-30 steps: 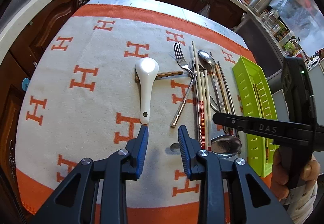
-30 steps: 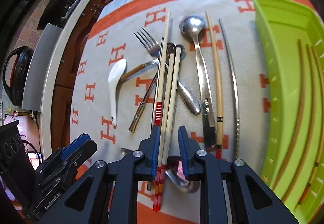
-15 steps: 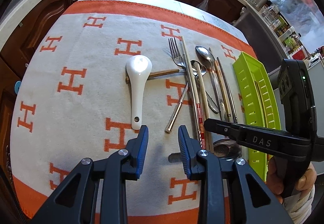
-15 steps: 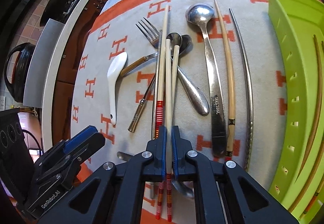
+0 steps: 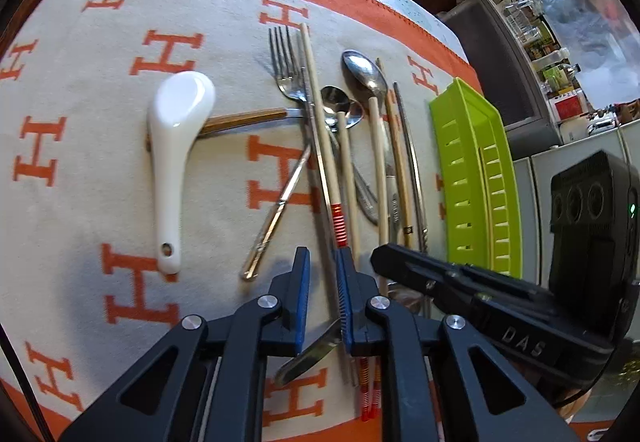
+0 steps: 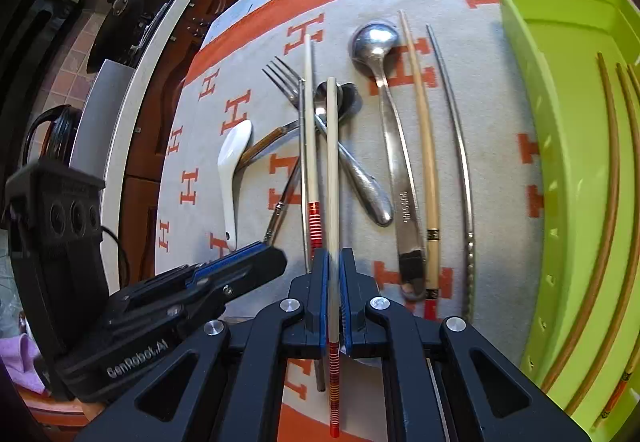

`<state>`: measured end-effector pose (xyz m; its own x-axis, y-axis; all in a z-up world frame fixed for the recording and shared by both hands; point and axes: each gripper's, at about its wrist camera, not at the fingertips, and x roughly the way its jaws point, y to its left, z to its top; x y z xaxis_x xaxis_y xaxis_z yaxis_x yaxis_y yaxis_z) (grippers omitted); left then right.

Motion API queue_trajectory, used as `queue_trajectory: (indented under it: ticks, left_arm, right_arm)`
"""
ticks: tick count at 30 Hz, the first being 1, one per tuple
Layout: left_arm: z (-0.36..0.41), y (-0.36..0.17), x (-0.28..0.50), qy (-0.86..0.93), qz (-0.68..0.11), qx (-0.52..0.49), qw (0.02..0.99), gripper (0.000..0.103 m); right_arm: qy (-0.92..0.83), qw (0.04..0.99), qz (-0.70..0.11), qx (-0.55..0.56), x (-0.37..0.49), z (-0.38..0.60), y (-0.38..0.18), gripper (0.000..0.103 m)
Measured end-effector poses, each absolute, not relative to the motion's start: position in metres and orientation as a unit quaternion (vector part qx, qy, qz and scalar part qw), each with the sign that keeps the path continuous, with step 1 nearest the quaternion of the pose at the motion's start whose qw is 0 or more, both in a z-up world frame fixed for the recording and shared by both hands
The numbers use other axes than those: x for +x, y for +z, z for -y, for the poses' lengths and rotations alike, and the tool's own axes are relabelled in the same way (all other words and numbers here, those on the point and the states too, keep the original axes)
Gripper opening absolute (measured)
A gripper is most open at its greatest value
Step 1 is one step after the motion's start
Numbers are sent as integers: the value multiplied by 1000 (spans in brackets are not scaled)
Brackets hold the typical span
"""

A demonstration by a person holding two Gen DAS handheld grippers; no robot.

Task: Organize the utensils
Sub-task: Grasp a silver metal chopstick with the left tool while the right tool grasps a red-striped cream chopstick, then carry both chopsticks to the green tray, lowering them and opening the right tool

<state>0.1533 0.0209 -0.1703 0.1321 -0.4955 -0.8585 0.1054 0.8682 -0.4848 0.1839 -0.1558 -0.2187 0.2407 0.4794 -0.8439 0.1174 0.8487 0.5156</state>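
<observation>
Cream chopstick (image 6: 333,178) with red-striped end, pinched between the pressed jaws of the right gripper (image 6: 333,274) above the H-patterned cloth (image 6: 492,146); its twin (image 5: 326,158) lies beside the closing left gripper (image 5: 322,274), whose pads bracket a metal handle (image 5: 308,356) partly hidden beneath. Bodies read "DAS" and "GenRobot.AI". The green tray (image 6: 560,90) holds several brown chopsticks (image 6: 610,178), cut off at frame edge.
</observation>
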Motion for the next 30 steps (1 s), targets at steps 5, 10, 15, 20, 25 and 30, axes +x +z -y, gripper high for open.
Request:
queue_trajectory:
  ticks: [5,10,15,20,25,30]
  left_arm:
    - [-10,-173,162,-201,-630,-161,733,11]
    - [-4,-185,169,-187,-641,-166,726,11]
    - [2,-191,172,-185,-644,-170,723,11]
    - [0,-194,173,-182,-641,-183,723,4]
    - [-5,-188,167,-166,-627,-182,739,4]
    - [-14,-170,160,-166,-610,-191,751,4]
  right_arm:
    - [122,743,-604,260,180,166,-224,6]
    - [122,744,-597,272,180,171,-224,6]
    - [126,745,-592,279,178,178,-221,6]
    - [125,745,-588,289,174,186,-220,6]
    - [127,743,-583,302,168,194,-218,6]
    - [130,746,-572,316,160,200,-208,6]
